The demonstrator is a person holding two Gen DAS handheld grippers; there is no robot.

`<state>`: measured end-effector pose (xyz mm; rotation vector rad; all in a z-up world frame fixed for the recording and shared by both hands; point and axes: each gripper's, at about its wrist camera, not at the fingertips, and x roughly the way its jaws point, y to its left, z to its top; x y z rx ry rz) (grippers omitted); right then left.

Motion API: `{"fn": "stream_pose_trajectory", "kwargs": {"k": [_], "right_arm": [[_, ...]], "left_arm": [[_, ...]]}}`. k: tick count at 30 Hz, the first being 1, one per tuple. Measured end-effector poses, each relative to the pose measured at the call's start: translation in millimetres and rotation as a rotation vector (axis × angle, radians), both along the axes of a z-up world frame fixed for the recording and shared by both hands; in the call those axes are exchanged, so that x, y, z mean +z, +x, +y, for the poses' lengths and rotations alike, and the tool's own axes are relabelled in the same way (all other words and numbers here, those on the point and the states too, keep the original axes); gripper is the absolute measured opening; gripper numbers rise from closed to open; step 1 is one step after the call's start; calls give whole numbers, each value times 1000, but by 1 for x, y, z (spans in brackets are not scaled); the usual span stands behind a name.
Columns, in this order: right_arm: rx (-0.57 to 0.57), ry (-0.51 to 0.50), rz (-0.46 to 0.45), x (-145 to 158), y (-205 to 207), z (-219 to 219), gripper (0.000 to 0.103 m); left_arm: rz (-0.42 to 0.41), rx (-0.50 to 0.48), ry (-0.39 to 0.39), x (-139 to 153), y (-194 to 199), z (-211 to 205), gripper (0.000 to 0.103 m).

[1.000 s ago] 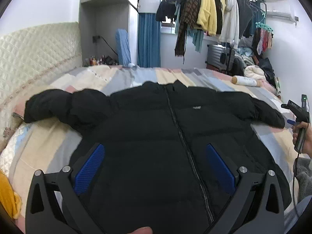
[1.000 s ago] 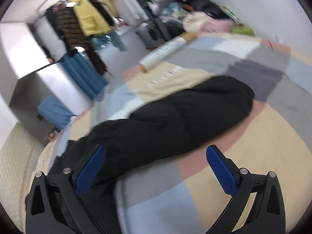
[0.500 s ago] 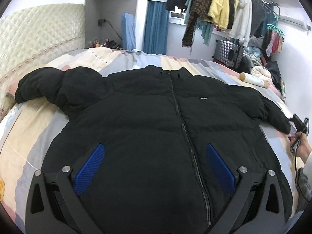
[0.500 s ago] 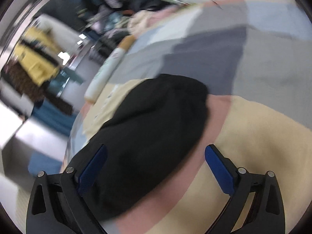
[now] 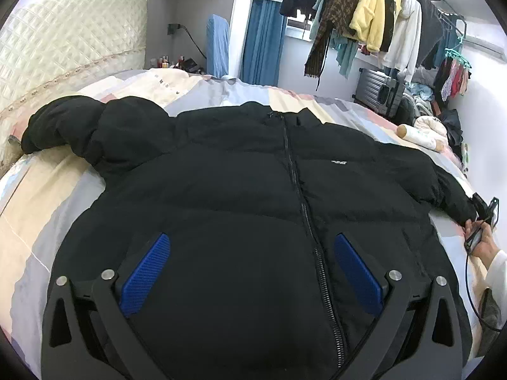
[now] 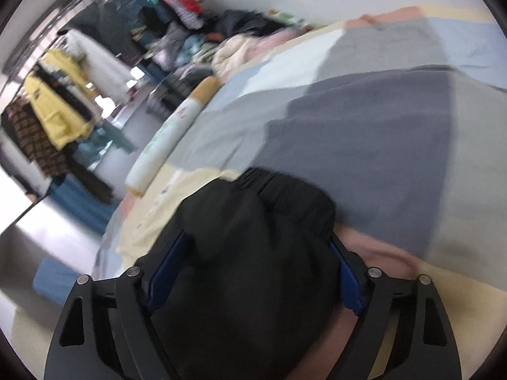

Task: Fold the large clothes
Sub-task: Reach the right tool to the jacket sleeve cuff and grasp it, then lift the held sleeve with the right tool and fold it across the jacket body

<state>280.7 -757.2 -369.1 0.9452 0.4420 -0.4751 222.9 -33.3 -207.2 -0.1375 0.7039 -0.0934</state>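
Note:
A black puffer jacket (image 5: 247, 196) lies face up and zipped on the bed, both sleeves spread out. My left gripper (image 5: 250, 272) is open and hovers over the jacket's lower front near the hem. My right gripper (image 6: 250, 272) is open, its jaws on either side of the cuff of the jacket's right-hand sleeve (image 6: 253, 253). In the left wrist view the right gripper (image 5: 481, 218) sits at that sleeve's end (image 5: 456, 199).
The bed has a patchwork cover (image 5: 38, 209) and a quilted headboard (image 5: 63, 41). A long bolster (image 6: 168, 139) lies beyond the sleeve. Hanging clothes (image 5: 374, 9) and a suitcase (image 5: 377, 91) stand behind the bed.
My right gripper has moved forward onto the sleeve cuff, which now lies between its jaws. My left gripper has moved in closer over the jacket.

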Motion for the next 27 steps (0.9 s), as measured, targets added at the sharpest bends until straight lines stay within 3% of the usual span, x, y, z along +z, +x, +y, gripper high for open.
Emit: {"fn": "stream_pose_trajectory", "kwargs": {"k": [2,6,9,16,27], "right_arm": [[47,10,25,4,7,1,34],[51,-66,18,35,0,5,19],[20,-107,-7,70,-11,5,16],[13,-210,-76,162,-31,22,12],[93,-362,-208,311,-42,125,12]], "left_arm": [[16,-1,4,-3,3,0,103],[29,11,15,-2,4,3,103],[15,21,72,4,0,2,103],[-47,23,72,21,-13,18,103],[-176,-30,64,55,-46,41,103]]}}
